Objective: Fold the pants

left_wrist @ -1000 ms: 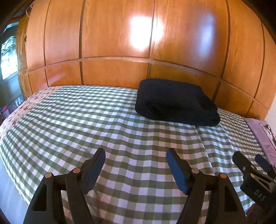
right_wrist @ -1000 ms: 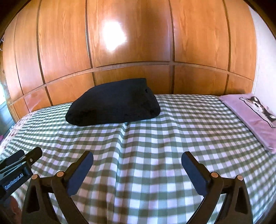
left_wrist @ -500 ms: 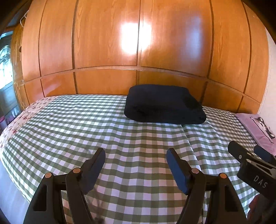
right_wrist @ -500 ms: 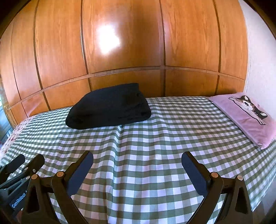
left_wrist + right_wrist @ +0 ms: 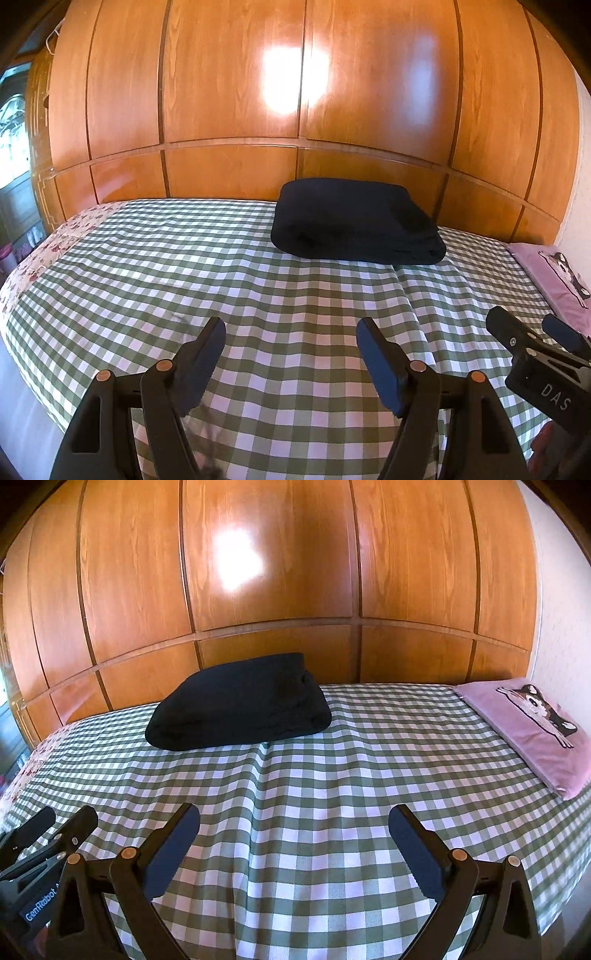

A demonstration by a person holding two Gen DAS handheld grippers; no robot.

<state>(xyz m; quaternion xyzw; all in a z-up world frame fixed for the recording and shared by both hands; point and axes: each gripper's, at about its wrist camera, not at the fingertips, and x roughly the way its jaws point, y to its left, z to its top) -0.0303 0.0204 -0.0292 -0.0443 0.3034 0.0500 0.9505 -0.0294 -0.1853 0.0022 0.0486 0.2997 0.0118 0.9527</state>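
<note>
Hovering over the bed [image 5: 258, 295], both tongs, left [image 5: 291, 332] and right [image 5: 295, 819], spread wide, empty; folded pants [image 5: 354, 221] sit well apart.

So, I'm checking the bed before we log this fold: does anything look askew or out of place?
Nothing serious. The black pants sit as a tidy folded bundle near the wooden wall. The checked bedspread has a raised crease running from the bundle toward the camera. Both grippers hang open and empty.
</note>
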